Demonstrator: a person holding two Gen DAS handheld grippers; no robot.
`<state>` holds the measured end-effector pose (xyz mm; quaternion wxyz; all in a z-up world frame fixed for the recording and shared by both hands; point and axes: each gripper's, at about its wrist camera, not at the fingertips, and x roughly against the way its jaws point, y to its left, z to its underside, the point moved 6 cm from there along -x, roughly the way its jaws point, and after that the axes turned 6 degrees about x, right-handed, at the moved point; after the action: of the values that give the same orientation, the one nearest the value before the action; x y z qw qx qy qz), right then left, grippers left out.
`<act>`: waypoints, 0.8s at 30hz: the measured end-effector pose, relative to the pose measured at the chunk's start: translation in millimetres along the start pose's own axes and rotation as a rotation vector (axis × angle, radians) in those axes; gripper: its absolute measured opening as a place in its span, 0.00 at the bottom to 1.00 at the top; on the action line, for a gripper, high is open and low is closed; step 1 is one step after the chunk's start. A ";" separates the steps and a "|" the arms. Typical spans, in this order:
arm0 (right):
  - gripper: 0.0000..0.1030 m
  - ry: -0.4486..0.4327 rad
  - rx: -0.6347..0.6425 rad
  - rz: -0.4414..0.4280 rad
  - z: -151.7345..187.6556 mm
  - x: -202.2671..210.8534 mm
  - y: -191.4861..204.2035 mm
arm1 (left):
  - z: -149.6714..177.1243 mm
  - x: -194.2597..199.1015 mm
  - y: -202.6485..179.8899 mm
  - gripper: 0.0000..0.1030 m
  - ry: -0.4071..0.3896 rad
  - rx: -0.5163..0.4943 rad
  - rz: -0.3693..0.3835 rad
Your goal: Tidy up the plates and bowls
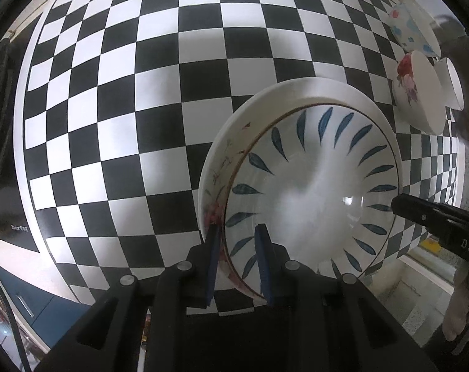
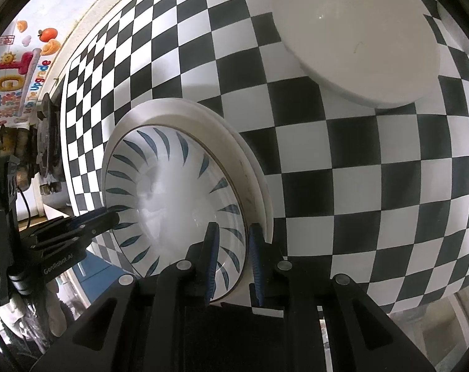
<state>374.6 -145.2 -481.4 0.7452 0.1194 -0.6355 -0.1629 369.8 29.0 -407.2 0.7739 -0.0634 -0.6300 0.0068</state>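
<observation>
While the leaf bowl [image 1: 312, 186] sits nested in a floral bowl [image 1: 216, 173] on the checkered table [image 1: 126, 108], the left gripper [image 1: 239, 263] pinches both rims; the right gripper [image 2: 233, 263] clamps the opposite rim.

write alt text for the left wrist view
The left gripper clamps the near rim of a blue-leaf bowl nested in a floral-rimmed white dish on a black-and-white checkered table. The right gripper reaches the bowl's opposite rim, and more floral dishes stand at upper right.
</observation>
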 end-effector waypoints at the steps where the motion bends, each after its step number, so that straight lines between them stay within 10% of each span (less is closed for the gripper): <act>1: 0.21 -0.002 0.003 0.004 -0.6 0.5 0.5 | 1.5 1.3 -1.6 0.20 -0.009 -0.003 -0.006; 24: 0.30 -0.137 0.115 0.161 47.4 65.2 62.4 | 45.5 88.9 -21.7 0.20 -0.200 -0.077 0.007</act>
<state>342.6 -112.3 -390.3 0.7025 0.0993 -0.7008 -0.0737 342.3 19.6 -309.3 0.7042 -0.0944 -0.7037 -0.0084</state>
